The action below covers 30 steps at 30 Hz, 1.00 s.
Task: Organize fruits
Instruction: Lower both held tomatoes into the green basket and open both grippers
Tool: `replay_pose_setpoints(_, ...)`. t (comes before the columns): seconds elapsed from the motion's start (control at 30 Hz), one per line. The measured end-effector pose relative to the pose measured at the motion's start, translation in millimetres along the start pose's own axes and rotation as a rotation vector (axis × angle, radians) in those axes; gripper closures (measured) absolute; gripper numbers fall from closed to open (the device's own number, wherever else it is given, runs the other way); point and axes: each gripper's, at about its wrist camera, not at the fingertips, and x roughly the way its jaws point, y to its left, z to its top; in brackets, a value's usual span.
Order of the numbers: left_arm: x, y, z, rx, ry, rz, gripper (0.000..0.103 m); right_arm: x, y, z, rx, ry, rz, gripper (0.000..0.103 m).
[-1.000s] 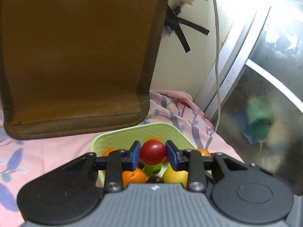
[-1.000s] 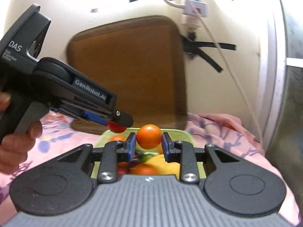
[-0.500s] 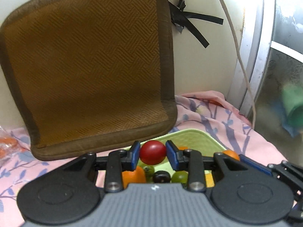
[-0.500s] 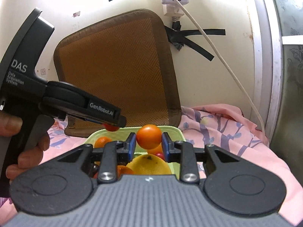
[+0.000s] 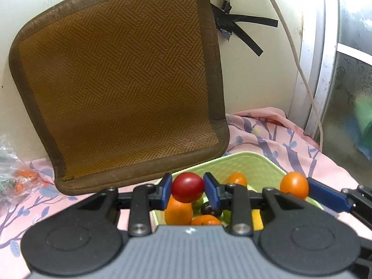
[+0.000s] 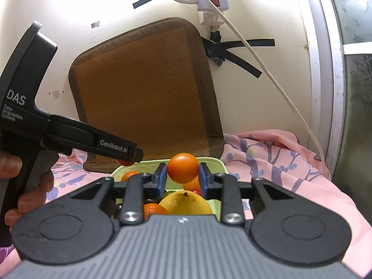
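Note:
My left gripper (image 5: 187, 190) is shut on a red tomato (image 5: 187, 187) and holds it above the near left part of a light green tray (image 5: 253, 165). The tray holds oranges (image 5: 178, 210), green and dark small fruits. My right gripper (image 6: 182, 176) is shut on an orange tomato (image 6: 182, 167) above the same tray (image 6: 216, 161), over a yellow lemon (image 6: 186, 202). In the left wrist view the right gripper's blue finger (image 5: 327, 195) and its orange tomato (image 5: 294, 184) show at the right. The left gripper's body (image 6: 69, 137) shows at the left of the right wrist view.
A brown woven cushion (image 5: 121, 79) leans on the wall behind the tray. A pink floral cloth (image 5: 267, 137) covers the surface. A clear bag with orange fruits (image 5: 16, 176) lies far left. A white cable (image 6: 267, 69) hangs from a power strip (image 6: 210, 2). A metal frame (image 5: 325, 69) stands at the right.
Both grippers have risen and pulled back from the tray, each still holding its tomato. The left view has swung left, so the cushion and the bag now show more.

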Motion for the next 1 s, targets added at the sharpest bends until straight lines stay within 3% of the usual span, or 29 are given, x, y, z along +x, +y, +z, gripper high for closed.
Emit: replay_pose_setpoints(1.0, 6, -11, -4, 0.058, -0.005, 0.052, 0.071, 1, 1, 0, -0.001, 0.003, 0.008, 0.071)
